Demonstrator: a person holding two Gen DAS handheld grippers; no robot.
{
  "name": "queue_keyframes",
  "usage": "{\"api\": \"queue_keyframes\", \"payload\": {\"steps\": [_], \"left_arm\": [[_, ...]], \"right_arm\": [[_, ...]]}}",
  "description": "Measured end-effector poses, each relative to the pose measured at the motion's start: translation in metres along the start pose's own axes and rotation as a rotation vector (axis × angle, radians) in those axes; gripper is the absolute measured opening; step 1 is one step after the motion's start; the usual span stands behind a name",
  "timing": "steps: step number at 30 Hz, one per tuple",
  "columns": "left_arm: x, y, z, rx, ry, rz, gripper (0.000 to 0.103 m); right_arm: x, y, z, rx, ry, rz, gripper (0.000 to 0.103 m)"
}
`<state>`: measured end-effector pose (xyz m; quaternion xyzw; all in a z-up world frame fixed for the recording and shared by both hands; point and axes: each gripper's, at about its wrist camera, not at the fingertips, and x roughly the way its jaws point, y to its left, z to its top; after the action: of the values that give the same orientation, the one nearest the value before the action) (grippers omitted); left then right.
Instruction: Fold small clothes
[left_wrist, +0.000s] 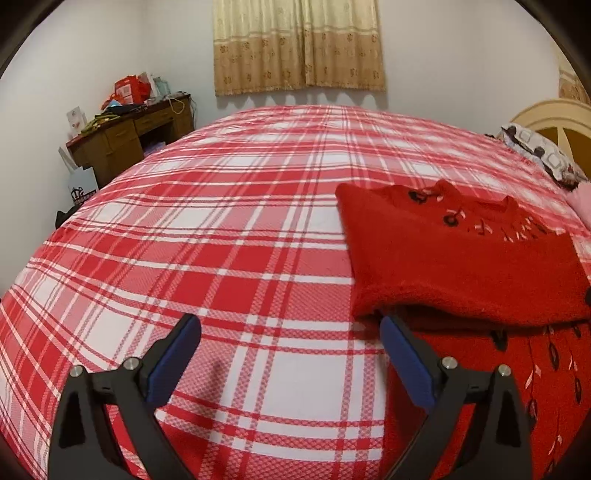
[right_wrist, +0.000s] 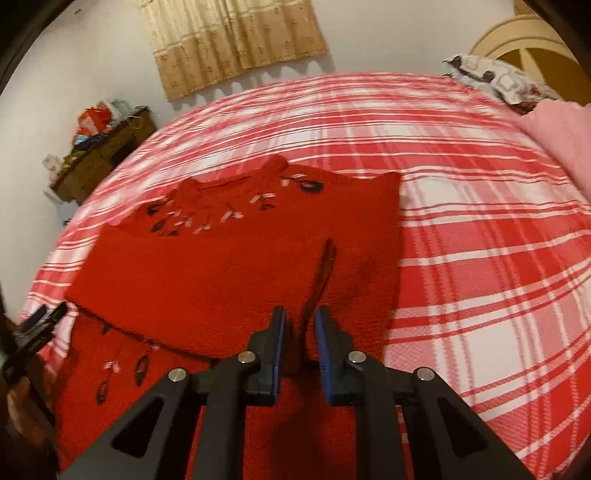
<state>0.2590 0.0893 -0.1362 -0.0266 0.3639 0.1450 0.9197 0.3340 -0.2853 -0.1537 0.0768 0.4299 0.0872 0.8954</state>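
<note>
A bed with a red-and-white plaid sheet (left_wrist: 229, 229) carries a fuzzy red knitted sweater with dark leaf embroidery (right_wrist: 207, 280), lying partly folded on its near right part. The left gripper (left_wrist: 290, 334), fingers wide, rests just beside the fold's left edge. The right gripper (right_wrist: 300, 326), fingers narrow, appears to pinch a raised ridge of cloth. A fold seems in hand; the next move likely calls for a clean lay-down or a fresh edge grasp.

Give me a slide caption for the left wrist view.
Open left gripper poised at the edge of a partly folded red sweater on a red plaid bedspread.
</note>
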Motion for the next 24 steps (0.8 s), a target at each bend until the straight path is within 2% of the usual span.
{"api": "queue_keyframes", "payload": {"steps": [1, 2, 3, 6, 9, 10, 15, 22, 24], "left_arm": [[0.000, 0.000, 0.000, 0.005, 0.001, 0.003, 0.100], [0.000, -0.001, -0.001, 0.009, -0.001, 0.008, 0.100], [-0.001, -0.002, -0.001, 0.012, -0.004, 0.007, 0.100], [-0.001, 0.000, -0.002, 0.003, -0.003, 0.006, 0.100], [0.001, 0.003, -0.001, -0.010, 0.007, 0.003, 0.100], [0.002, 0.003, -0.001, -0.012, 0.010, 0.004, 0.100], [0.004, 0.004, -0.001, -0.020, 0.020, 0.002, 0.100], [0.008, 0.005, -0.001, -0.029, 0.046, -0.012, 0.100], [0.008, 0.005, -0.002, -0.031, 0.050, -0.013, 0.100]], "right_arm": [[0.002, 0.000, 0.000, 0.013, -0.004, 0.019, 0.049], [0.002, 0.000, -0.001, 0.024, -0.006, 0.040, 0.053], [0.004, 0.000, -0.001, 0.035, -0.005, 0.060, 0.053], [0.007, 0.006, -0.001, 0.006, -0.010, 0.008, 0.053], [0.008, 0.011, -0.002, -0.017, -0.008, -0.010, 0.042], [0.007, 0.012, -0.002, -0.026, -0.009, -0.014, 0.033], [0.001, 0.025, -0.006, -0.111, -0.012, -0.062, 0.007], [-0.023, 0.023, -0.002, -0.104, -0.080, -0.110, 0.006], [-0.027, 0.016, -0.001, -0.100, -0.096, -0.153, 0.006]]}}
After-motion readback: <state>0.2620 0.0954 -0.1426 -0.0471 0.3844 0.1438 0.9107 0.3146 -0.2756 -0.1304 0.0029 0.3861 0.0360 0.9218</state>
